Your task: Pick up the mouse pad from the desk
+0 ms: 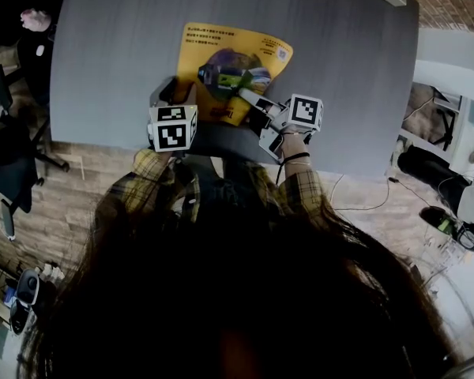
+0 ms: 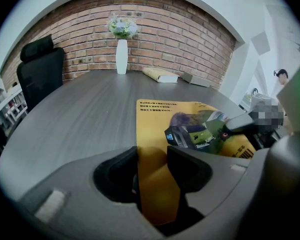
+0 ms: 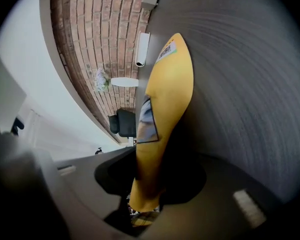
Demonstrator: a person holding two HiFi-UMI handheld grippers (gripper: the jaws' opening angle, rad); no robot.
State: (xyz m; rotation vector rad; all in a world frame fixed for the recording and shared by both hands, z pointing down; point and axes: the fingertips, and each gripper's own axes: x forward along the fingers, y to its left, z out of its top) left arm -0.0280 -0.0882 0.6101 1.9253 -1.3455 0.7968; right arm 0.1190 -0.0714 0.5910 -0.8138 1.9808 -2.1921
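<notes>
The yellow mouse pad (image 1: 221,61) with a printed picture lies on the grey desk (image 1: 103,54), its near edge close to the desk's front. My left gripper (image 1: 176,95) is at the pad's near left corner. In the left gripper view that corner of the mouse pad (image 2: 155,119) runs up between the jaws of the left gripper (image 2: 152,169), which are shut on it. My right gripper (image 1: 249,101) comes in from the right at the near edge. In the right gripper view the mouse pad (image 3: 170,84) shows edge-on, with the right gripper (image 3: 150,179) shut on it.
At the desk's far edge stand a white vase with flowers (image 2: 121,54), a book (image 2: 161,74) and a flat box (image 2: 196,79). A black office chair (image 2: 40,69) is at the far left, before a brick wall. More chairs (image 1: 8,156) stand left of the desk.
</notes>
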